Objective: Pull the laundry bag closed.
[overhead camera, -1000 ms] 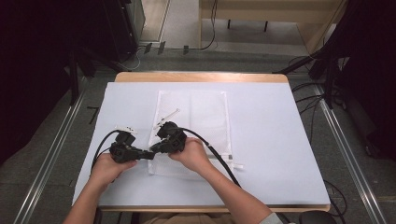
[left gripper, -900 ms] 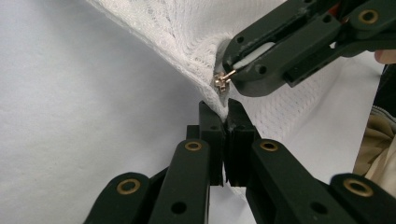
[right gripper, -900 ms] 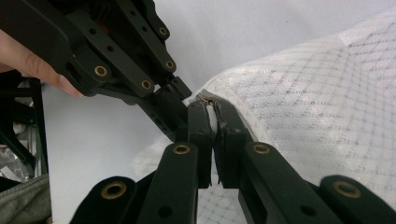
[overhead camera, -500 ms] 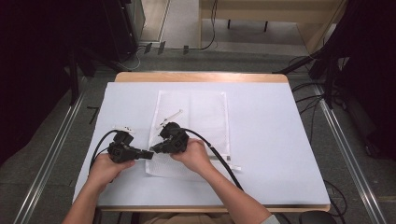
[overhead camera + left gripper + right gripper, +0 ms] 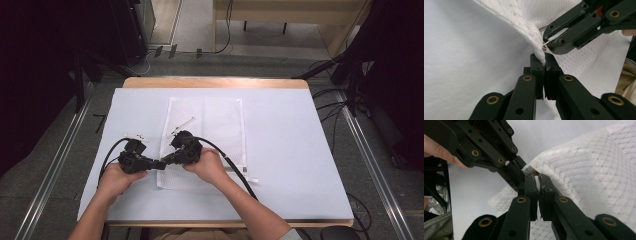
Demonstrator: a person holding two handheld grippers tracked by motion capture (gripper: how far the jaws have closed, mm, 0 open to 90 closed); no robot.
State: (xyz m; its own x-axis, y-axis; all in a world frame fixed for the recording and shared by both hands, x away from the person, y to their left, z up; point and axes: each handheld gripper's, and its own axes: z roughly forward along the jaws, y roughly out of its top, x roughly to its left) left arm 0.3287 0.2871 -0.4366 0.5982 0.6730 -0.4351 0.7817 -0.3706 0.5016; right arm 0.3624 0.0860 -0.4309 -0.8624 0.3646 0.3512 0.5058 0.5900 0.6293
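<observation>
The left gripper (image 5: 544, 65) is closed on the edge of the white mesh bag (image 5: 529, 20); the right gripper (image 5: 537, 179) pinches its zipper pull (image 5: 530, 172) beside it.

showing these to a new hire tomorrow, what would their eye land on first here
First, the two black tools meeting nose to nose at the near left of the white-covered table: the left tool and the right tool both pinch the same near-left corner of the white mesh bag. In the left gripper view, a small metal zipper pull glints just at the right tool's tip.
</observation>
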